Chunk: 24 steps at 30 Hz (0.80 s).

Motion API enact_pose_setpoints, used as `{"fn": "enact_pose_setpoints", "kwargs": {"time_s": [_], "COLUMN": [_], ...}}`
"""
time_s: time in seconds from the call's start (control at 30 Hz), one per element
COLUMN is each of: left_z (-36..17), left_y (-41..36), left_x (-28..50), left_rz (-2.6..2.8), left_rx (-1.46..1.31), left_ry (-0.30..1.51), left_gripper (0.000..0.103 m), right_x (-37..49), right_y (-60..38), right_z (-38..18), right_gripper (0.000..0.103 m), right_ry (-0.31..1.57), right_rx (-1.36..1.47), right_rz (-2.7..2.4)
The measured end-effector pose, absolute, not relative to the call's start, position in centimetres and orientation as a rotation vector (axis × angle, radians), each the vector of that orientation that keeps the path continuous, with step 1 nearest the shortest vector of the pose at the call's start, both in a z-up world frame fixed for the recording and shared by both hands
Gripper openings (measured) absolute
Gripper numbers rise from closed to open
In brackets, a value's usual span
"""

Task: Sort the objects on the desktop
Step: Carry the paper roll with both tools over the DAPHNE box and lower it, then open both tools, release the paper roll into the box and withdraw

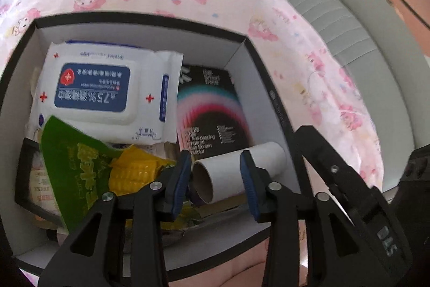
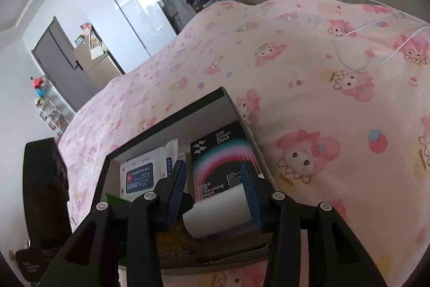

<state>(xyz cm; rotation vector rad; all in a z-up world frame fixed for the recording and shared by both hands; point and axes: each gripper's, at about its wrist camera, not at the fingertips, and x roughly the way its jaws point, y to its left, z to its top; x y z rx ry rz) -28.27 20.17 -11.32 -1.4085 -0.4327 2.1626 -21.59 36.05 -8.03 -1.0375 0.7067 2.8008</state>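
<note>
A black box with white inside sits on a pink cartoon-print bedsheet. It holds a white wet-wipes pack, a black screen-protector box, a green and yellow corn snack bag and a white cardboard tube. My left gripper is open above the box, its blue pads on either side of the tube's near end, not squeezing it. My right gripper is open and hovers over the same box, with the tube between its fingers. The right gripper's body also shows in the left wrist view.
A grey padded headboard runs along the right of the bed. A white cable lies on the sheet beyond the box. A black chair stands at the left, with wardrobes and a door behind.
</note>
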Motion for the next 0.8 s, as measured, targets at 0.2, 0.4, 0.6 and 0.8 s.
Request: {"fn": "enact_pose_setpoints", "kwargs": {"time_s": [0.2, 0.4, 0.6, 0.8], "left_z": [-9.6, -10.8, -10.3, -10.5], "left_y": [18.9, 19.6, 19.2, 19.2], "left_x": [-27.7, -28.0, -27.0, -26.8], "left_rz": [2.226, 2.311, 2.292, 2.291], "left_rx": [-1.349, -1.471, -1.381, -1.38], "left_ry": [-0.406, -0.246, -0.291, -0.271], "left_gripper": [0.041, 0.041, 0.04, 0.04], "right_x": [-21.1, -21.6, -21.6, -21.7], "right_y": [35.8, 34.6, 34.9, 34.6], "right_z": [-7.2, -7.8, -8.0, -8.2], "right_gripper": [0.039, 0.039, 0.039, 0.039], "right_ry": [0.618, 0.475, 0.482, 0.454], "right_rx": [-0.959, -1.029, -1.037, -1.06], "right_rz": [2.797, 2.744, 2.731, 2.717]}}
